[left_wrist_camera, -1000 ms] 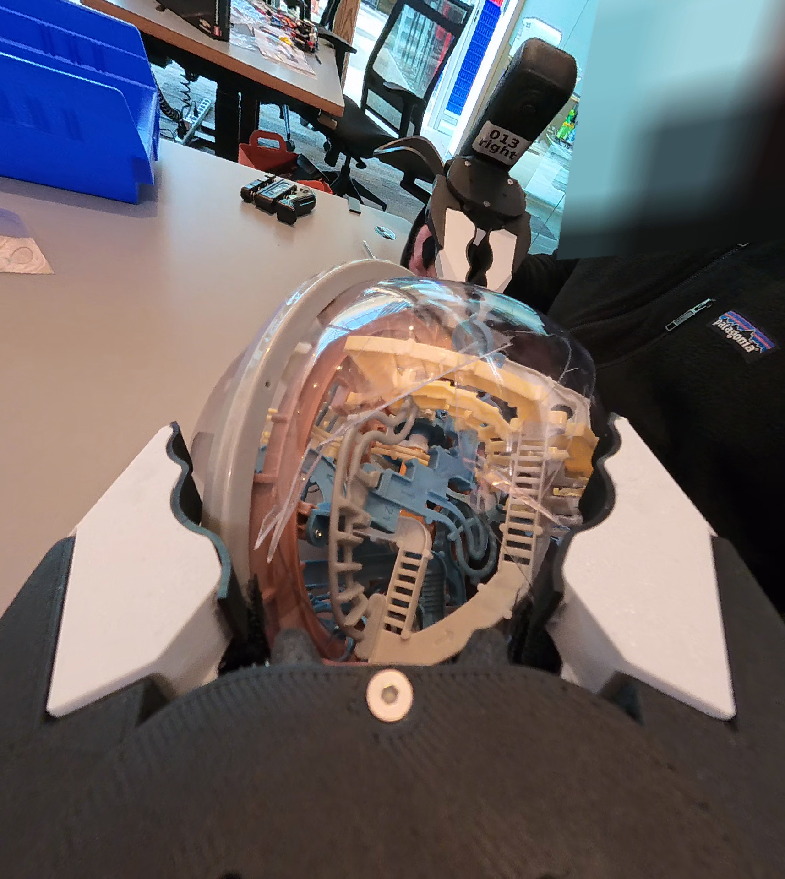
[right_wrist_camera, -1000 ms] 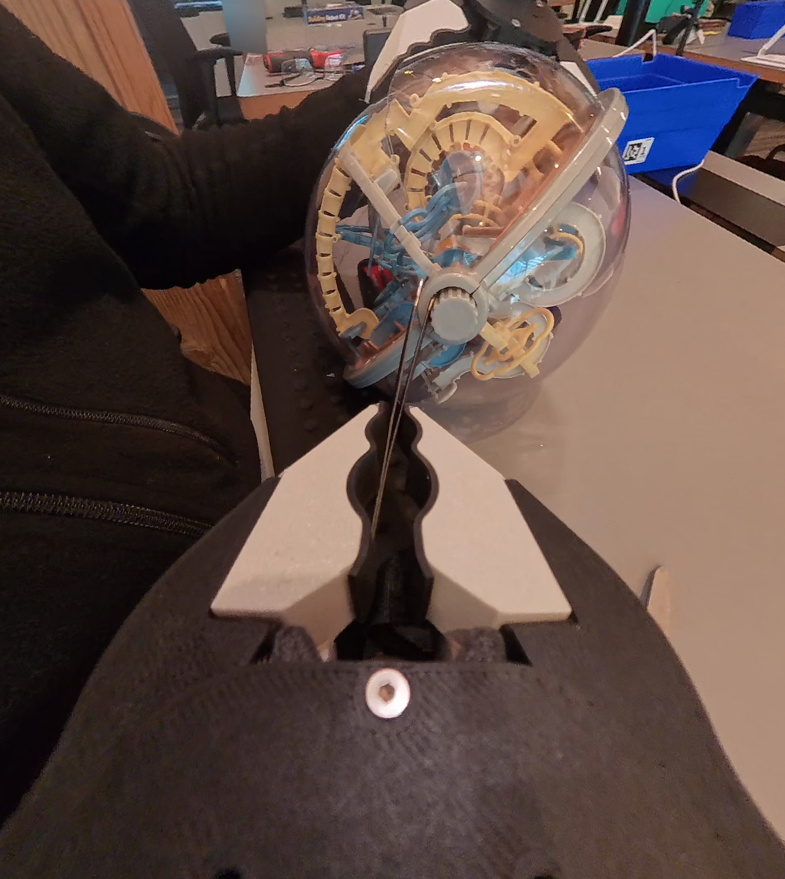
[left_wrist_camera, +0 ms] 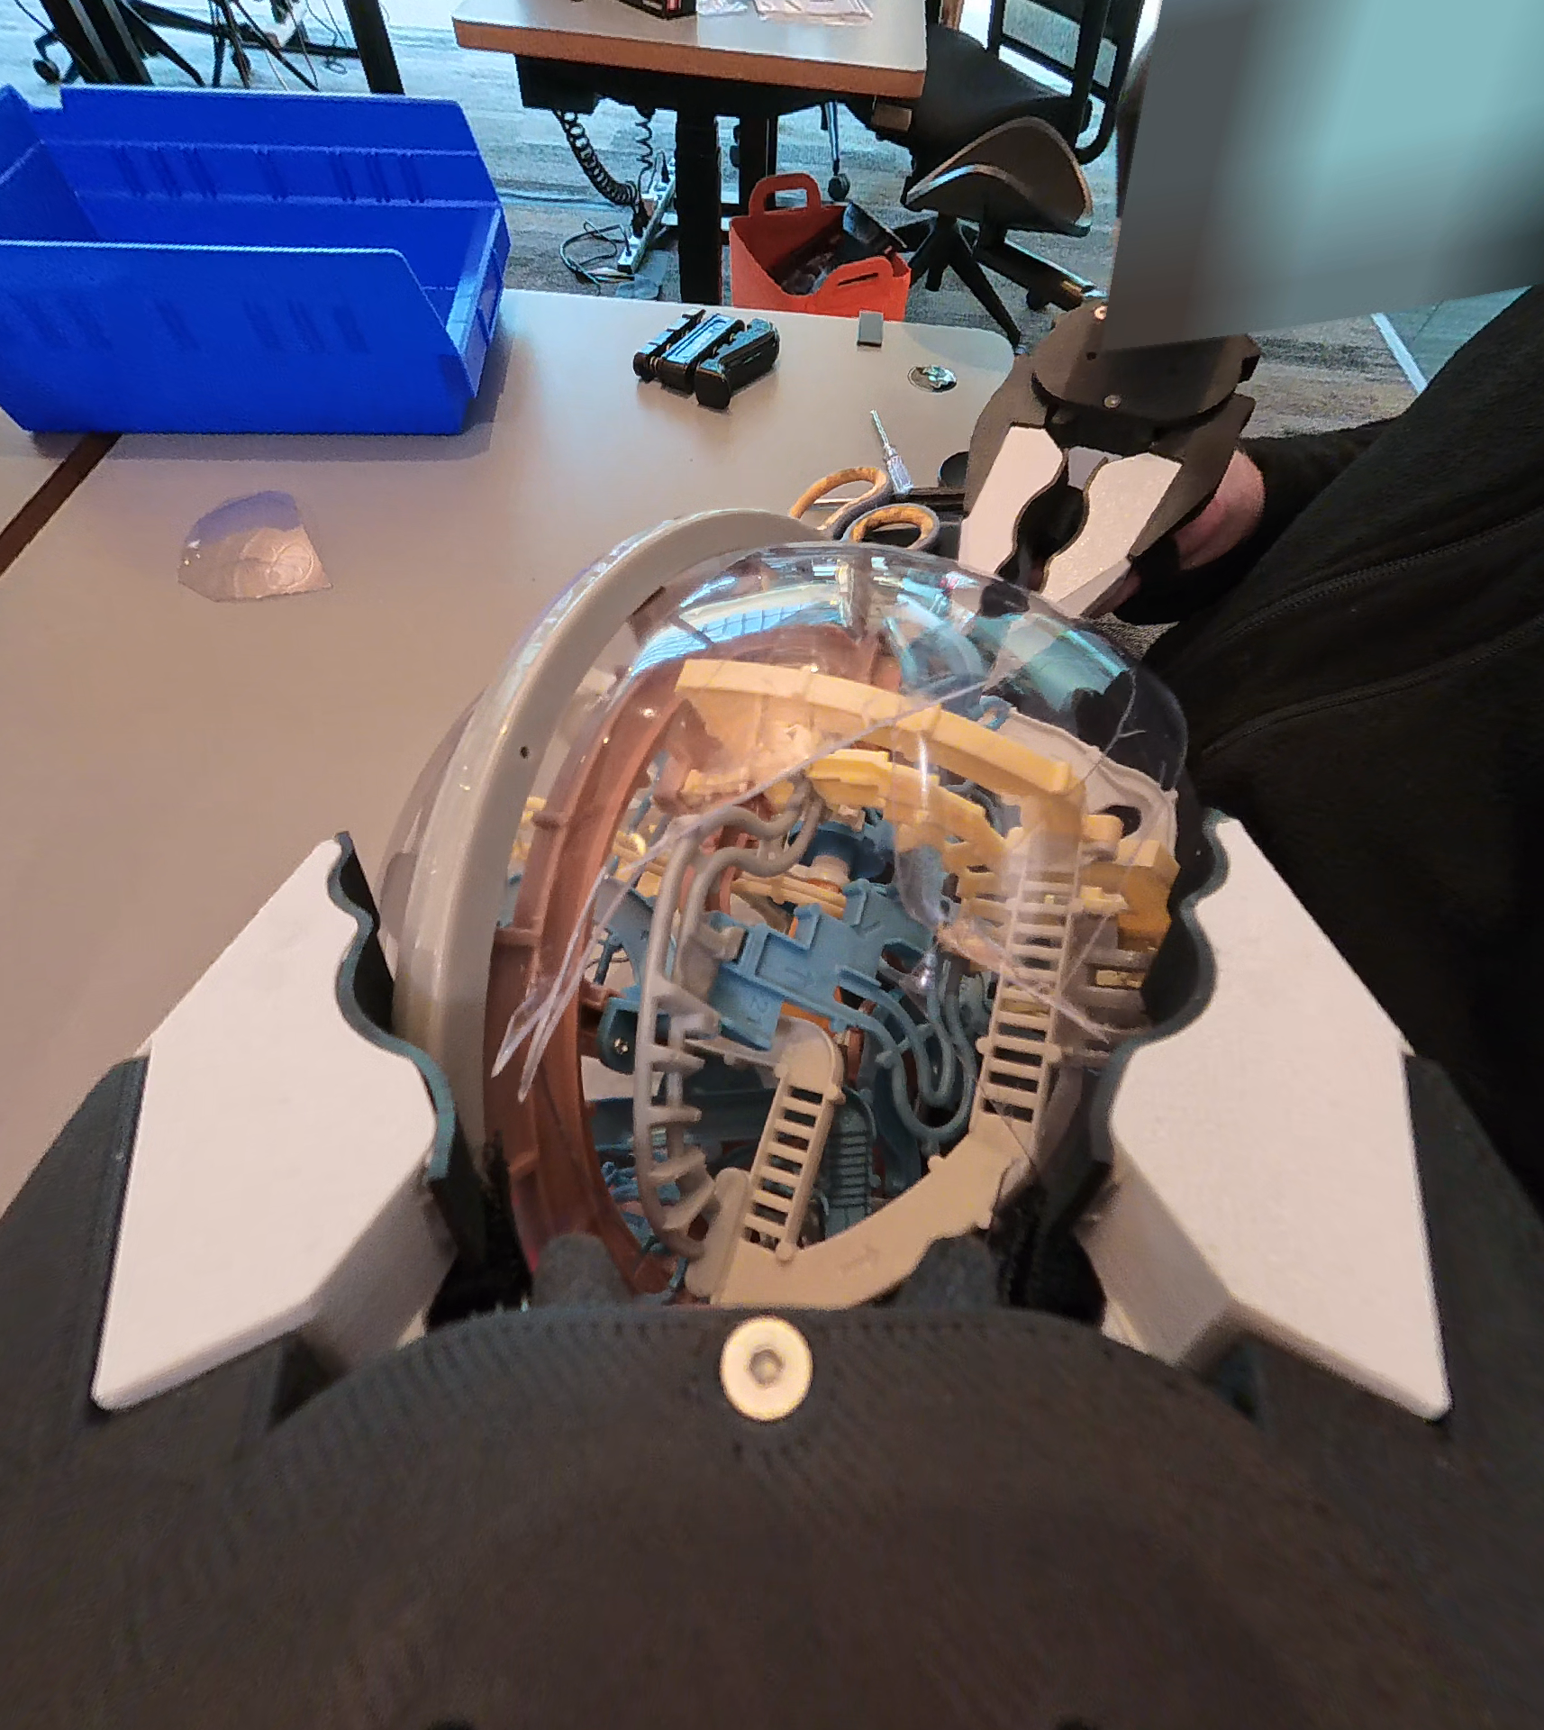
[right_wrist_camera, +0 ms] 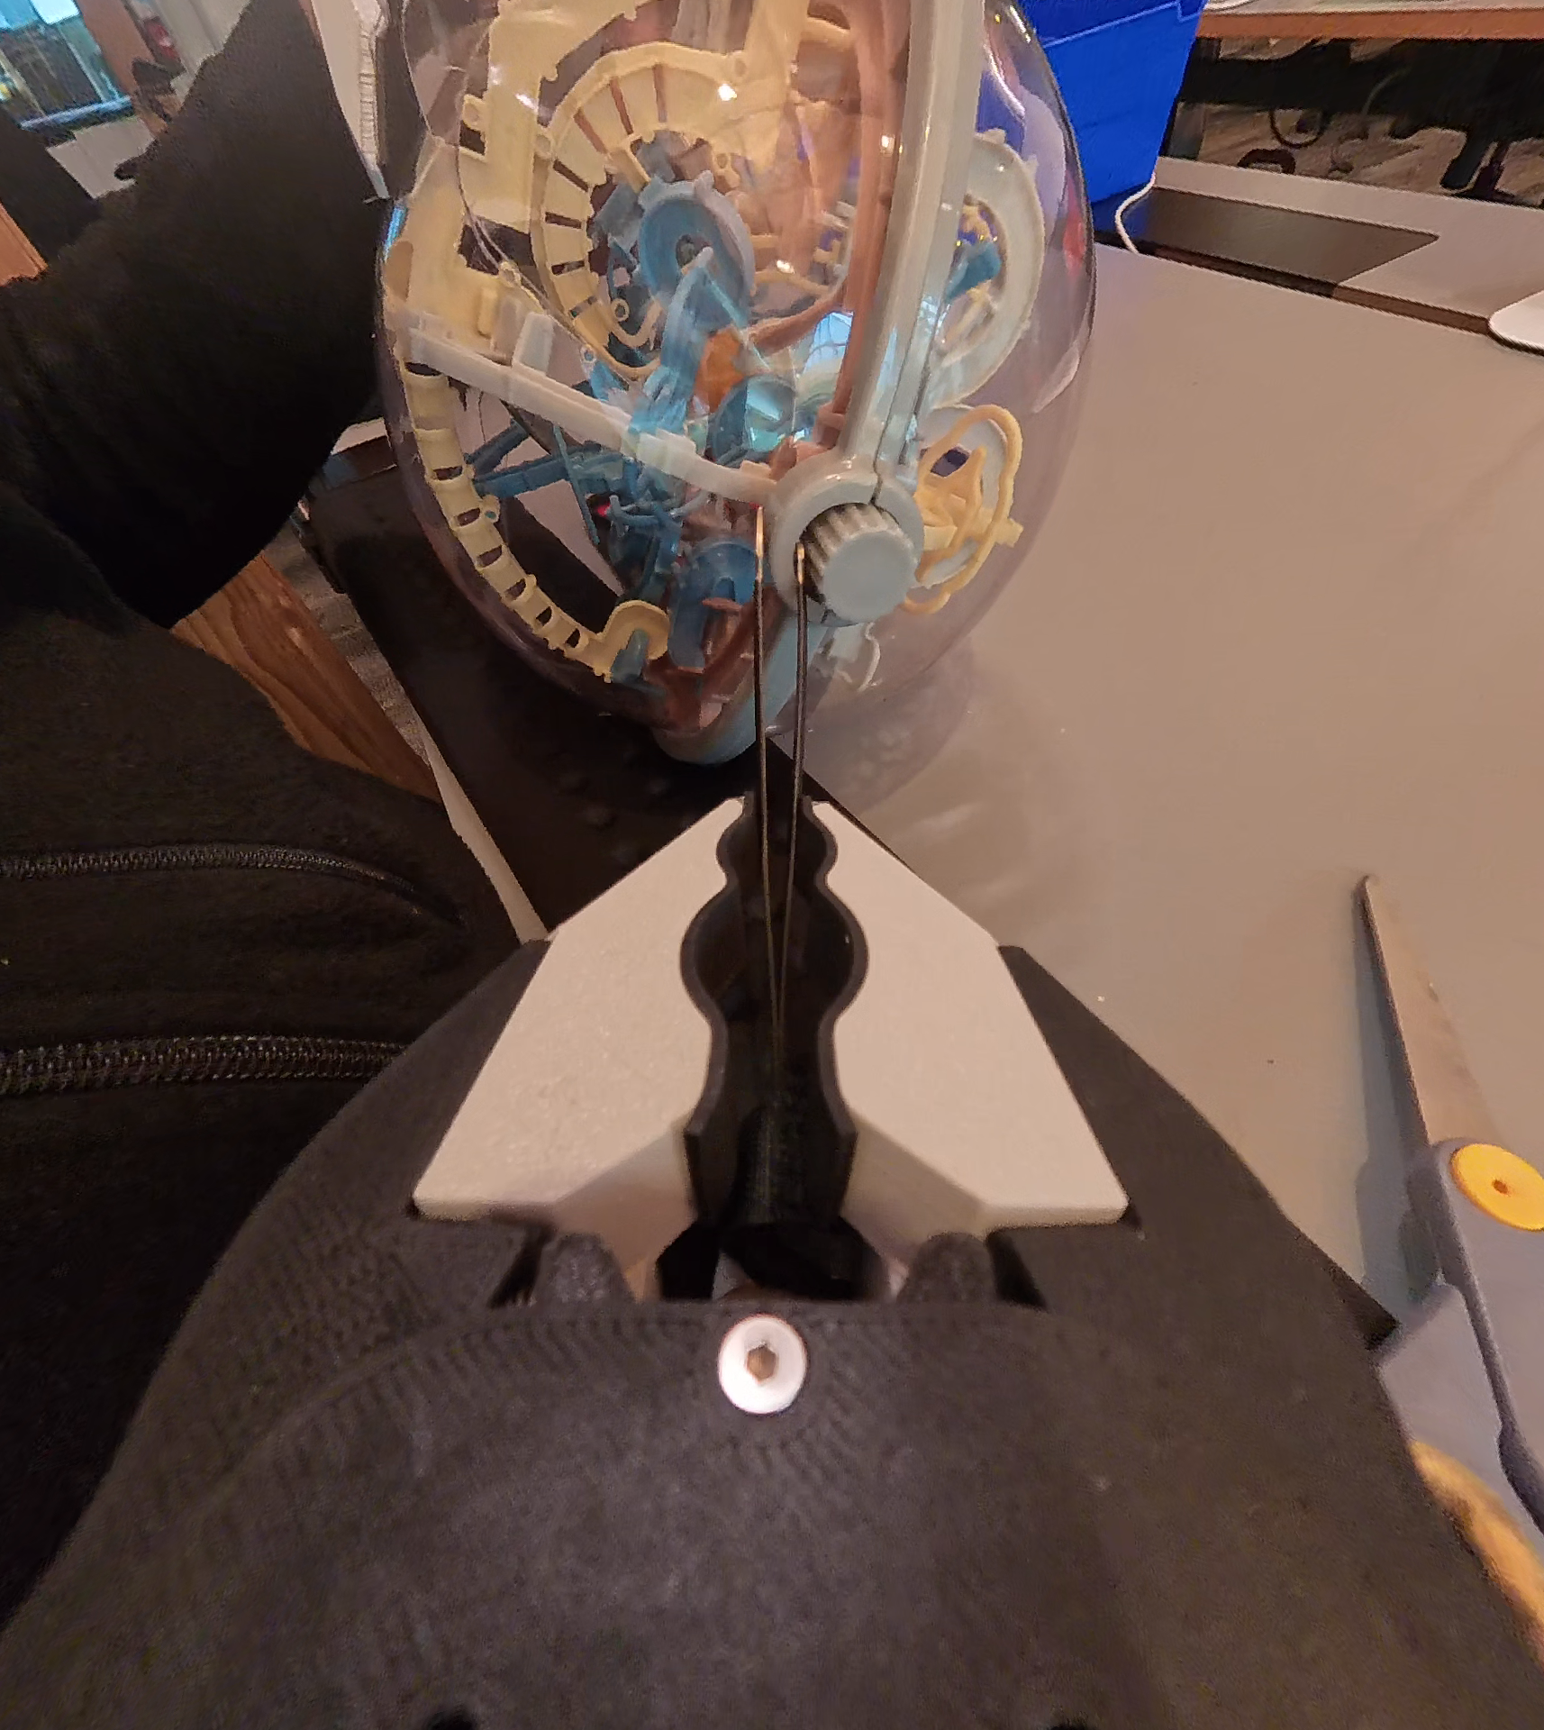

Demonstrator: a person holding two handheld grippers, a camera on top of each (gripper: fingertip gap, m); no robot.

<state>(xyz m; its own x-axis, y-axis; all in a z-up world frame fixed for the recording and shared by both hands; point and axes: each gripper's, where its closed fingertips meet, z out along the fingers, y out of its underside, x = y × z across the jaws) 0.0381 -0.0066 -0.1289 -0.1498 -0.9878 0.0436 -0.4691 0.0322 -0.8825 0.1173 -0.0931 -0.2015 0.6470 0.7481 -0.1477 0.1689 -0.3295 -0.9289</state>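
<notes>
- Grey table point(left_wrist_camera: 188, 749) in an office room formed the work surface; desks and black chairs stood on the far side.
- Clear maze ball point(left_wrist_camera: 796, 889), a transparent sphere with a grey equator ring and cream, blue and brown tracks inside, stood on the table at its near edge, just in front of a person in a black jacket point(left_wrist_camera: 1451, 749).
- Left gripper point(left_wrist_camera: 773, 936) was spread wide and clamped on the maze ball, one white finger against each side of the sphere.
- Right gripper point(right_wrist_camera: 773, 843) was closed to a narrow slit, pinching a thin tweezer-like metal tool point(right_wrist_camera: 778, 749); its two prongs reached the grey ribbed knob point(right_wrist_camera: 862, 552) on the ball's ring, one on either side.
- Scissors point(right_wrist_camera: 1498, 1264) with grey and yellow handles lay on the table just right of the right gripper.
- Farther out: a clear plastic fragment point(left_wrist_camera: 253, 552) to the left, a black device point(left_wrist_camera: 707, 351) at the far edge, and a blue bin point(left_wrist_camera: 188, 262) far left.
</notes>
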